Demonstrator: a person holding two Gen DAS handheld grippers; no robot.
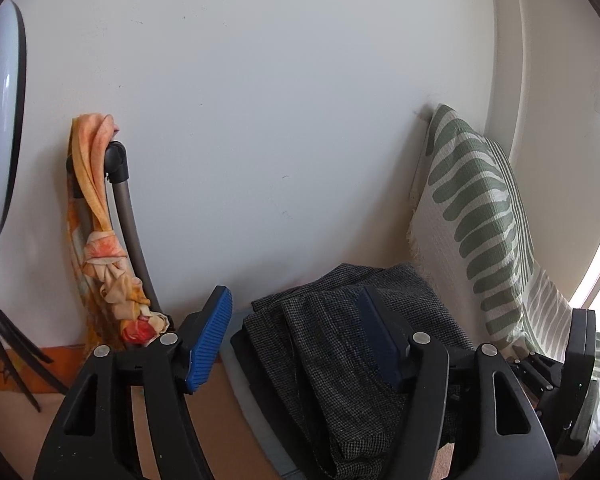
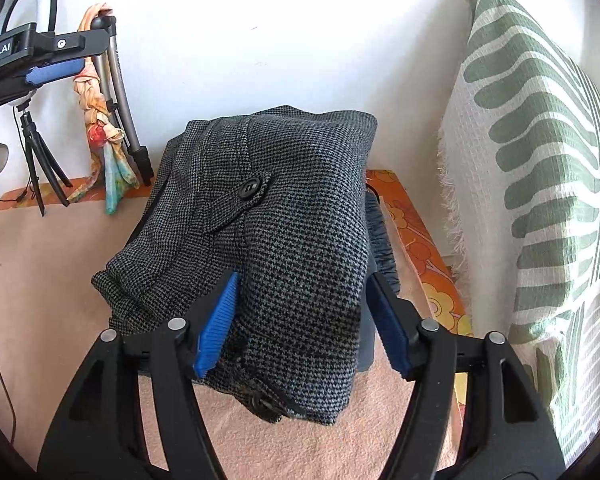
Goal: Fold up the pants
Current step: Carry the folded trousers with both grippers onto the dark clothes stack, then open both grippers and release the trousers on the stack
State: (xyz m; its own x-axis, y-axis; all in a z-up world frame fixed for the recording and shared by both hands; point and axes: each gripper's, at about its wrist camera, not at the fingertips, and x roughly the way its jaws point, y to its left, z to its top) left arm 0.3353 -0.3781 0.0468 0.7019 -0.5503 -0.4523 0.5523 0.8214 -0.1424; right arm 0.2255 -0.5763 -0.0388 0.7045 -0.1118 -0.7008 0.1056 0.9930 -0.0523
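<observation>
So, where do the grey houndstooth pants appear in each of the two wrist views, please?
Left wrist view: the pants lie low and right of centre, between the left gripper's open fingers.
Right wrist view: the pants fill the centre, piled on a dark stool, with the open right gripper around their near edge.
Shared landmark: the green-striped white throw, on the right in both views.

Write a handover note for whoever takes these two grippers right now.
Left gripper: open, holding nothing, raised beside the pants.
Right gripper: open, fingers either side of the pants' near edge; not clamped.
Pants: bundled in a rough heap on a dark stool, button tab on top, fabric hanging over the front.
Done: gathered into a stack, but it looks loose and uneven.
Left: probably square up the fold, or lay flat and refold.
</observation>
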